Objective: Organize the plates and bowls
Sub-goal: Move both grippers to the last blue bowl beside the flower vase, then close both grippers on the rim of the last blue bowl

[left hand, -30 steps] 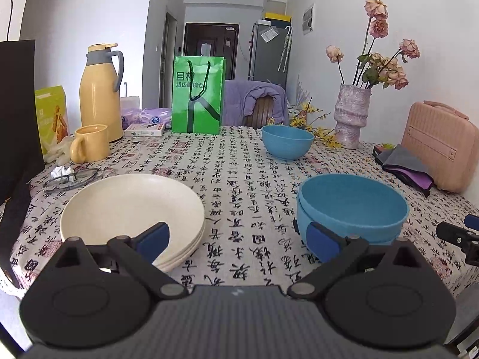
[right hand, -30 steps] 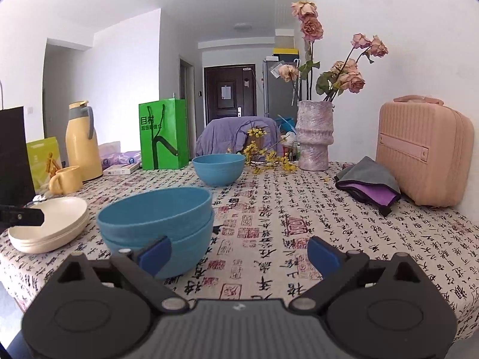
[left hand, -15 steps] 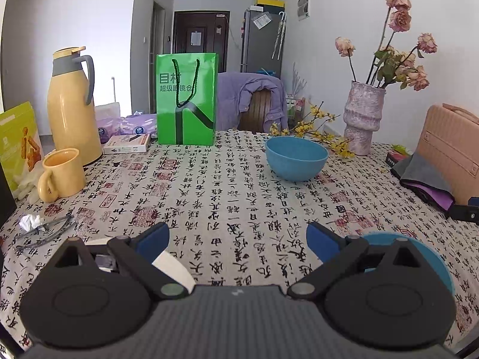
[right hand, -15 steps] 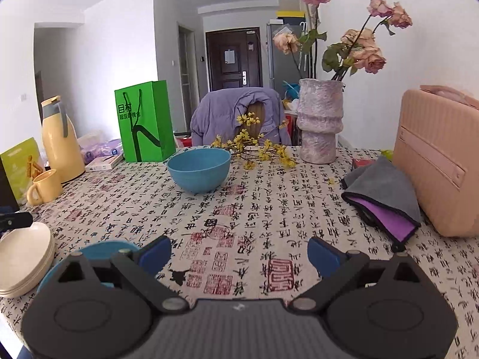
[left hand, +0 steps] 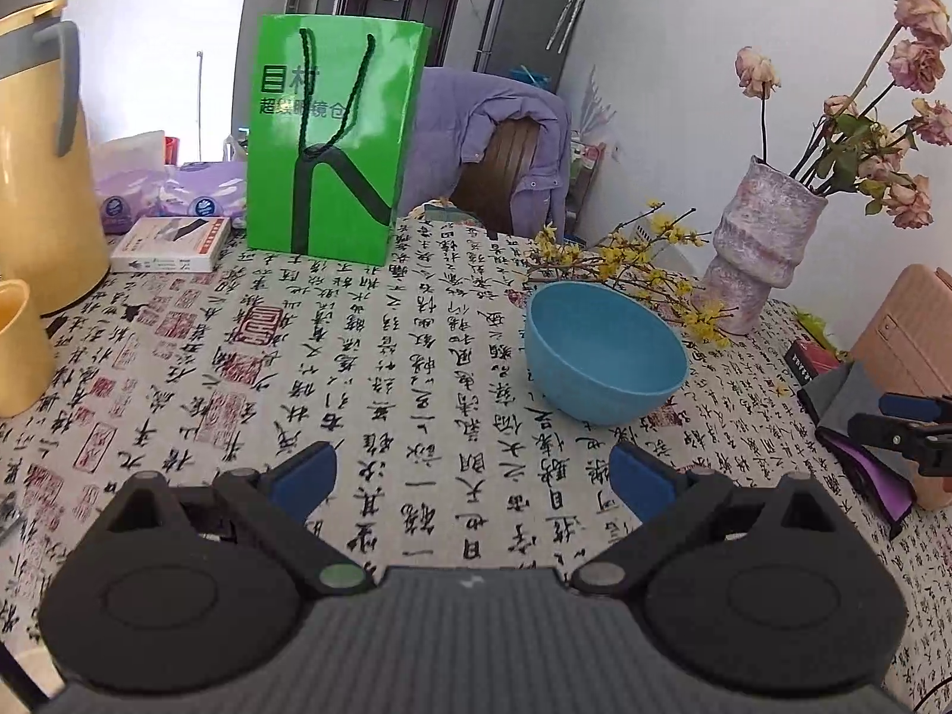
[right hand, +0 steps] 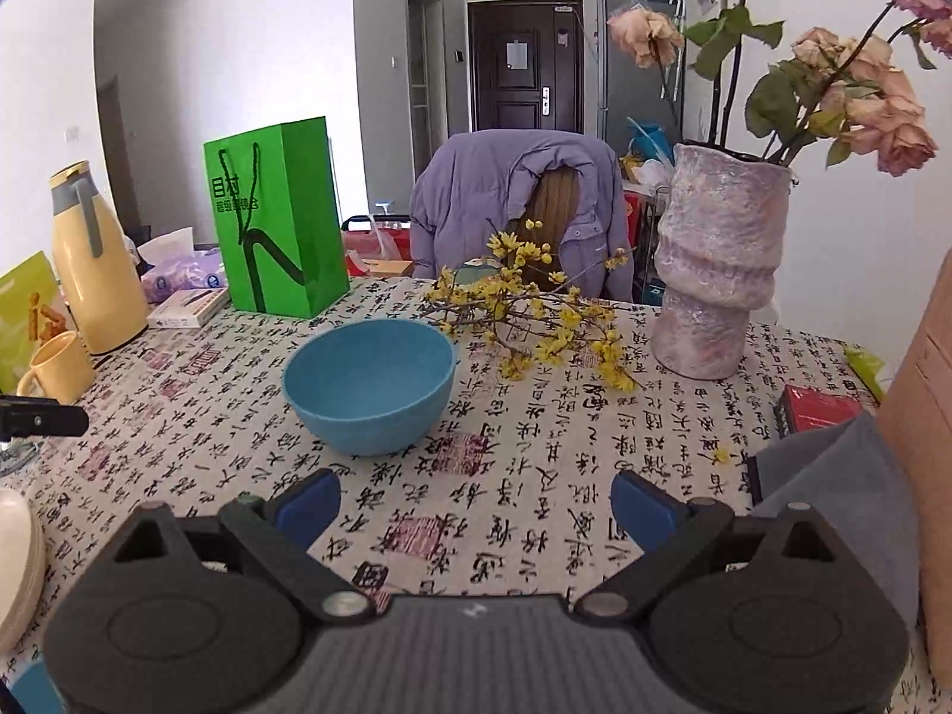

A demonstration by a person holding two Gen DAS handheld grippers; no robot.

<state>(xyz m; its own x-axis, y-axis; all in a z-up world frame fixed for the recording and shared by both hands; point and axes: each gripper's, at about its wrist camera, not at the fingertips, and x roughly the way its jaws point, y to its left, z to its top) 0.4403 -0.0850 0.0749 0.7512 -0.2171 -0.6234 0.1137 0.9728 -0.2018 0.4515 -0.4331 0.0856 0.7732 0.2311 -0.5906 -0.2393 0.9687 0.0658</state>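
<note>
A single blue bowl point(left hand: 604, 351) stands upright on the printed tablecloth, ahead and right of my left gripper point(left hand: 473, 476), which is open and empty. In the right wrist view the same bowl point(right hand: 369, 384) stands ahead and left of my right gripper point(right hand: 476, 503), also open and empty. The cream plate stack point(right hand: 18, 571) shows at the left edge of the right wrist view. A sliver of blue at the bottom left corner point(right hand: 30, 690) may be the stacked bowls. The right gripper's fingers point(left hand: 910, 422) show at the right edge of the left wrist view.
A green paper bag point(left hand: 333, 143), yellow thermos point(left hand: 35, 166), yellow mug point(right hand: 59, 366) and a small box point(left hand: 172, 244) stand at the back left. A pink vase with roses point(right hand: 714, 262), yellow twigs point(right hand: 529, 309), a grey-purple cloth point(right hand: 833, 494) and a pink case point(left hand: 910, 321) are at the right.
Both grippers have moved forward over the table toward the far blue bowl. The plate stack and the stacked blue bowls have dropped out of view beneath and beside them.
</note>
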